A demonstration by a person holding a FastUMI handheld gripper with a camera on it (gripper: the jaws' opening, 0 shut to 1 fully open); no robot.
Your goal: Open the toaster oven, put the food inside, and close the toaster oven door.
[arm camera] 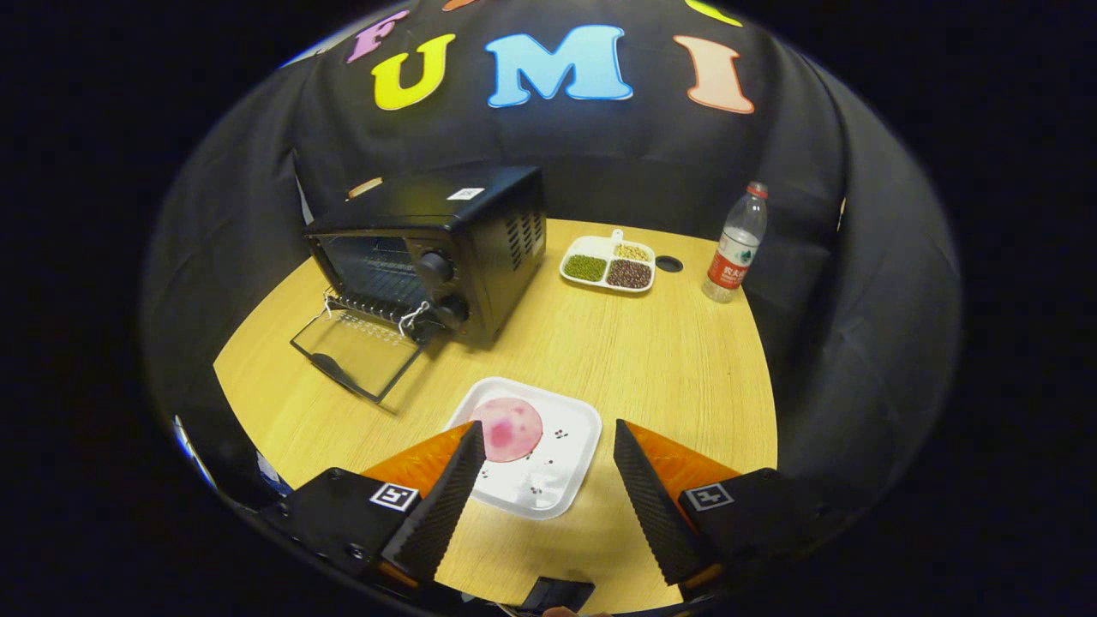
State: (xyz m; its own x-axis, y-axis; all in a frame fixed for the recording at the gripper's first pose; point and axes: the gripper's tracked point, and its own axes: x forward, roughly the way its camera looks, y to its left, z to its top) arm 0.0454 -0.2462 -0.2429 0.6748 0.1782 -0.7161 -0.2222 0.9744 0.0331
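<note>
The tool (pixel 542 439) hovers with fingers spread wide, gripping nothing.

Your camera rides on the gripper (pixel 544 446), looking forward and down along its spread fingers across the table (pixel 651 360). The white tray (pixel 548 488) sits close between them; the toaster oven (pixel 446 248) stands farther ahead, left.

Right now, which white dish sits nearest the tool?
The square white plate holding the pink round slice, between the open tool's orange fingers. The divided white dish of beans sits far beyond, beside the black toaster oven.
</note>
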